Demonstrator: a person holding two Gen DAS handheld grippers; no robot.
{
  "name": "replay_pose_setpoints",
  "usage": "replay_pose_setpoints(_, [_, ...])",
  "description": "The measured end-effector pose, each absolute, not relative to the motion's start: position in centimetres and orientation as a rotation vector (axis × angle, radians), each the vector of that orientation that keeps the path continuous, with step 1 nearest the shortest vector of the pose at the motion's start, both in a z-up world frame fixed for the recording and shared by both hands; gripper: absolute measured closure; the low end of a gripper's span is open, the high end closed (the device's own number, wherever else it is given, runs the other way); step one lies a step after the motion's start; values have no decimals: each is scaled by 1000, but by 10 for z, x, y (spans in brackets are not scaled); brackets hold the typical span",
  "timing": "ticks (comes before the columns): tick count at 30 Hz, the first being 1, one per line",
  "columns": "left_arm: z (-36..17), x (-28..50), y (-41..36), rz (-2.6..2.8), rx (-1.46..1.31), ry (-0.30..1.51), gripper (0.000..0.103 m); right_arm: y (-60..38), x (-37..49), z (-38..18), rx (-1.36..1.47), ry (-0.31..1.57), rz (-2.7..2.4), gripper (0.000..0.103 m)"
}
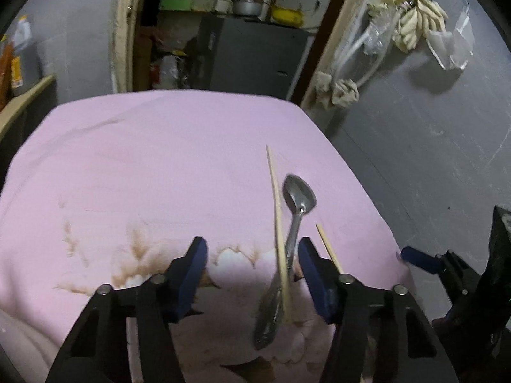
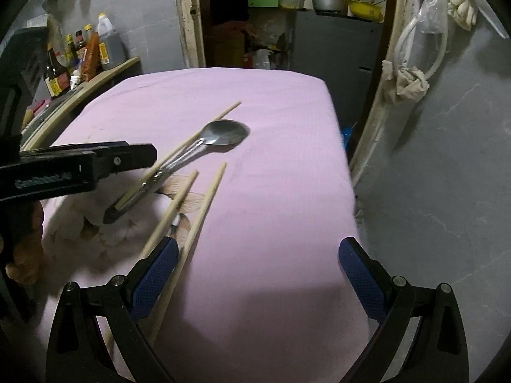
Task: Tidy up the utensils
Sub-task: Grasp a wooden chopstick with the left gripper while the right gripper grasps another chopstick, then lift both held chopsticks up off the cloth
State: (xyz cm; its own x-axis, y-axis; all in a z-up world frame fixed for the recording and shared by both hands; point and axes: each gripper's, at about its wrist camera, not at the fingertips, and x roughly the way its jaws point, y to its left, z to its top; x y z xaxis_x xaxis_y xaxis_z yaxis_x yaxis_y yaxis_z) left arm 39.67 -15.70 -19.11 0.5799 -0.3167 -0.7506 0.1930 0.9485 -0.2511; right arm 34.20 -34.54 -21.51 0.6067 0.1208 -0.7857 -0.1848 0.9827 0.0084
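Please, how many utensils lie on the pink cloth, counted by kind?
Chopsticks: 3. One lies against the spoon, two lie side by side nearer the right gripper.
Spoons: 1, a metal spoon.
Total: 4 utensils on the pink cloth.

Ahead of you the tabletop (image 2: pixel 271 102) lies under a pink cloth (image 1: pixel 153 166), brown-stained (with a printed flower) at its near end. On your left, a shelf (image 2: pixel 105 73) against the grey wall carries sauce bottles (image 2: pixel 60 70) and a large jug (image 2: pixel 108 41). Beyond the far edge an open doorway shows a dark cabinet (image 2: pixel 332 57) topped by a metal pot (image 2: pixel 325 1) and a yellow basin (image 2: pixel 367 8). On your right, a white hose (image 2: pixel 415 51), a knotted rag (image 2: pixel 407 84) and plastic bags (image 1: pixel 450 48) hang on the wall.
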Motion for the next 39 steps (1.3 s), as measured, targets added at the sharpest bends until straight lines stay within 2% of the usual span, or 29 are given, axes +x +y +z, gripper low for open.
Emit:
replay_pose_setpoints(6, [-198, 406, -172, -343, -118, 947, 74, -353, 340, -212, -91, 889, 125, 5])
replay_pose_setpoints(10, [-198, 408, -177, -357, -123, 958, 92, -355, 335, -209, -86, 883, 122, 20])
replay_pose_setpoints(12, [-199, 407, -178, -360, -132, 963, 95, -353, 332, -208, -82, 884, 136, 27])
replay_pose_setpoints(14, [-199, 403, -177, -358, -142, 969, 97, -351, 330, -209, -84, 889, 155, 43])
replay_pose_setpoints(18, [-200, 394, -172, -325, -175, 978, 98, -342, 324, -210, -81, 905, 198, 66])
replay_pose_setpoints(20, [-200, 388, -167, -306, -196, 984, 98, -340, 322, -209, -67, 914, 217, 83])
replay_pose_setpoints(23, [-197, 372, -159, -280, -228, 984, 98, -339, 318, -210, -48, 930, 244, 97])
replay_pose_setpoints(33, [-201, 311, -142, -232, -308, 1017, 98, -345, 307, -215, 22, 943, 275, 99])
replay_pose_setpoints(39, [-202, 304, -140, -266, -299, 987, 98, -353, 313, -216, 55, 934, 297, 98])
